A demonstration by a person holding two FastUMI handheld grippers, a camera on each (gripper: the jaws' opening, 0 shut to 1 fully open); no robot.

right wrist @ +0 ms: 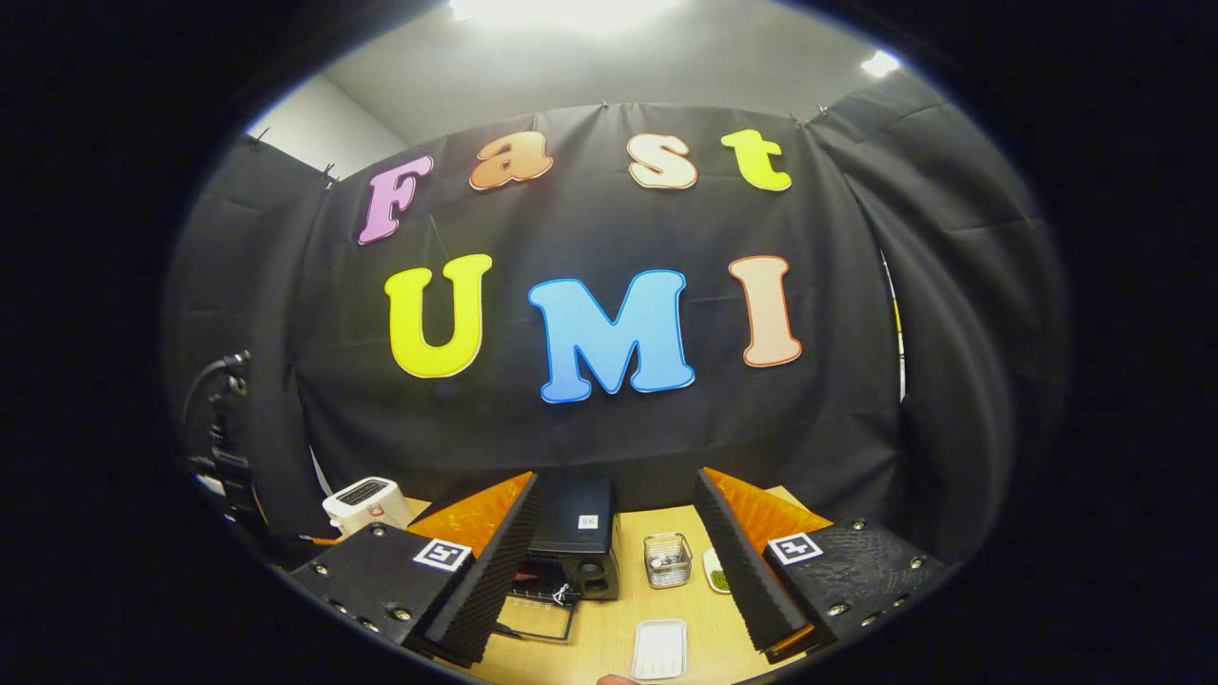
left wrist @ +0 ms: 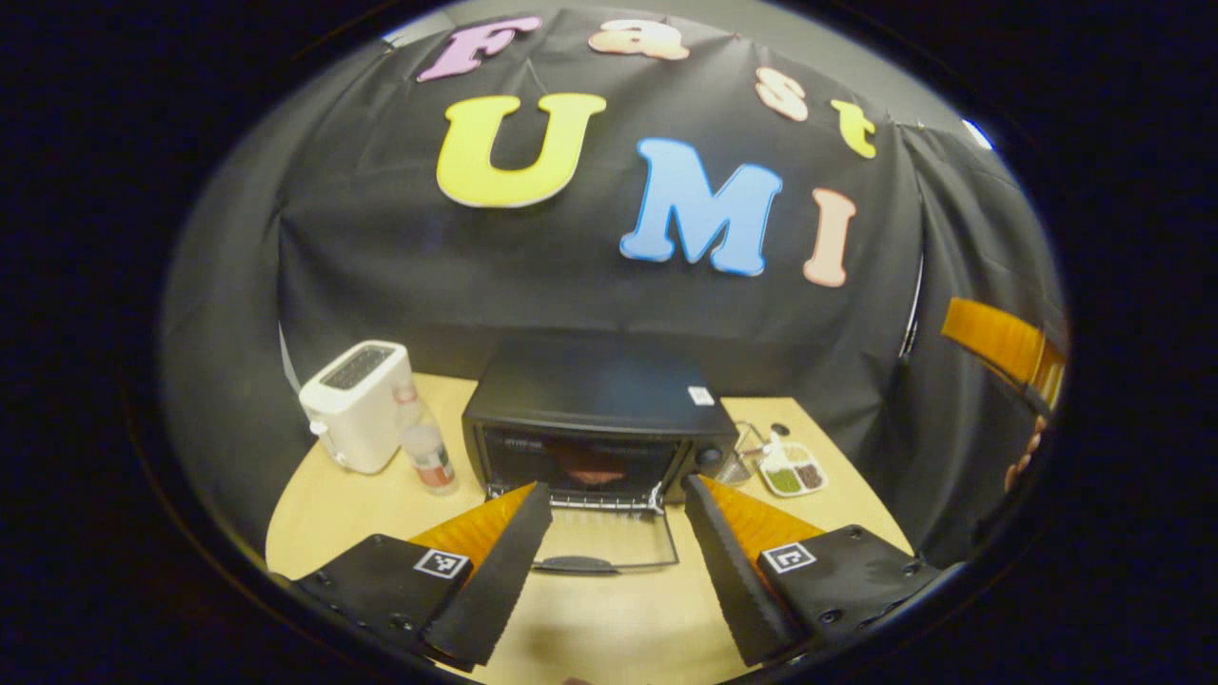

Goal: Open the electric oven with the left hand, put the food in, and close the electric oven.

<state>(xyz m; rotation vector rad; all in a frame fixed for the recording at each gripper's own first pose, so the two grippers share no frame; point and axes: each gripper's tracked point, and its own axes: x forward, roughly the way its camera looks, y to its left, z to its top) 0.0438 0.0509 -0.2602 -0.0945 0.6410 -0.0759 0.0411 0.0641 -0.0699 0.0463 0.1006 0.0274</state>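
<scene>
The electric oven (left wrist: 599, 419) is a boxy black appliance at the back of the pale wooden table (left wrist: 609, 628), its glass door (left wrist: 601, 547) folded down flat toward the viewer, a wire-framed pane with a dark bar handle at its near edge. Inside, on the wire rack, sits a reddish-brown lump that looks like the food (left wrist: 592, 468), though the dim cavity blurs its outline. The left gripper (left wrist: 617, 495) hovers in front of the open door, its serrated fingers spread wide apart and holding nothing. The right gripper (right wrist: 617, 490) is likewise released, jaws apart, raised above the table.

Left of the oven stands a white, rounded toaster (left wrist: 357, 404) with a clear plastic bottle (left wrist: 428, 452) just beside it. To the oven's right are a small clear glass jar (right wrist: 667, 559) and a white divided dish (left wrist: 793, 471) holding green and brown portions. Nearer, a ribbed white rectangular tray (right wrist: 660, 649) lies flat on the wood.
</scene>
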